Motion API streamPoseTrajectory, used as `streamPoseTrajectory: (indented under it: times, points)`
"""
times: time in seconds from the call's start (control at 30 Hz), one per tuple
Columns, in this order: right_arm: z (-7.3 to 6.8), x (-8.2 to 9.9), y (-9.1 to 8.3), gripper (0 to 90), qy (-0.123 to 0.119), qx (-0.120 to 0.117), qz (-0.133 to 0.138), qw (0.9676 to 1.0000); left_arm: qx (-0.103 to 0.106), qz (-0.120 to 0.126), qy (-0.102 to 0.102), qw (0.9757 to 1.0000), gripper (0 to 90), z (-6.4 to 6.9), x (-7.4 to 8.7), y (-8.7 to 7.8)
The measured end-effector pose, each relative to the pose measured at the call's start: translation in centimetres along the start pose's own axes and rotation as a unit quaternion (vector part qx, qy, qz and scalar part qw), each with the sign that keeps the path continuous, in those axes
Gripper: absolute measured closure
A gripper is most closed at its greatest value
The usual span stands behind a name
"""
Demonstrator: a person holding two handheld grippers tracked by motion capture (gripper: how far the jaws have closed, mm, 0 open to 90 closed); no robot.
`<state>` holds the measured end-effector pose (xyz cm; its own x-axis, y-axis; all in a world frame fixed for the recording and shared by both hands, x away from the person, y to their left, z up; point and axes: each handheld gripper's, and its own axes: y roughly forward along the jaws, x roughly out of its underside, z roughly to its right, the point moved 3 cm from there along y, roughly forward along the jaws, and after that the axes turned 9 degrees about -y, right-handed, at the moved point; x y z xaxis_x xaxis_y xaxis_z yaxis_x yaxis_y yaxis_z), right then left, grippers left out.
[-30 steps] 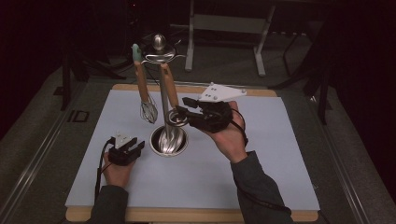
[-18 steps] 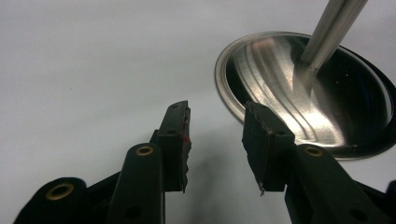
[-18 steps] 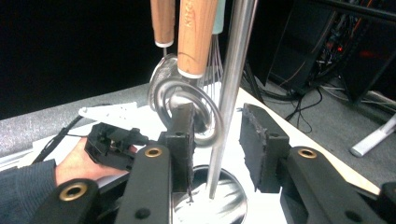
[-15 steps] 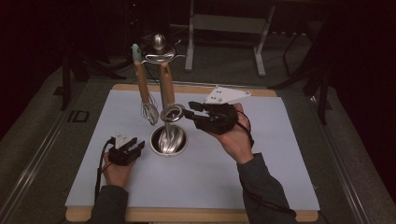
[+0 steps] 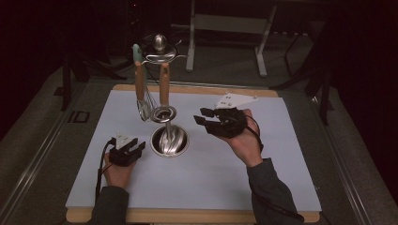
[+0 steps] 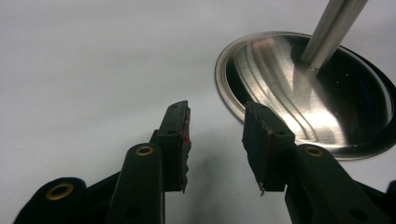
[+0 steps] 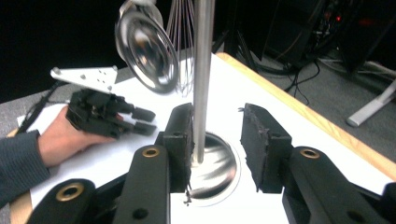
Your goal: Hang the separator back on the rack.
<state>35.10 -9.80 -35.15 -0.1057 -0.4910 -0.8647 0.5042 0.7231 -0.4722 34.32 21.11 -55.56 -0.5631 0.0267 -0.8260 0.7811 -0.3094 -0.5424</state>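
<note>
Two tongs, both wide, empty. Rack [image 5: 165, 119] sits at 2 o'clock of left tongs [image 5: 133, 149], near. Right tongs [image 5: 202, 117], just been opening, have it at 9 o'clock.

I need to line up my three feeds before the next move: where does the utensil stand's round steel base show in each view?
High view: steel base sits centre-left on the white mat, just right of the left gripper.
Left gripper view: base at upper right, beyond the right jaw.
Right gripper view: base low in the centre, between the open jaws.
Shared landmark: the upright steel pole rising from the base.
</note>
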Motion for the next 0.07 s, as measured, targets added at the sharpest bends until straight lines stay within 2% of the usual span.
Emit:
streamPoseTrajectory:
  times: [0.07]
  points:
    - [0.28, 0.9, 0.04, 62.1, 0.005, 0.0, -0.009, 1.0, 0.0, 0.001, -0.002, 1.0, 61.2, -0.02, 0.0, 0.01]
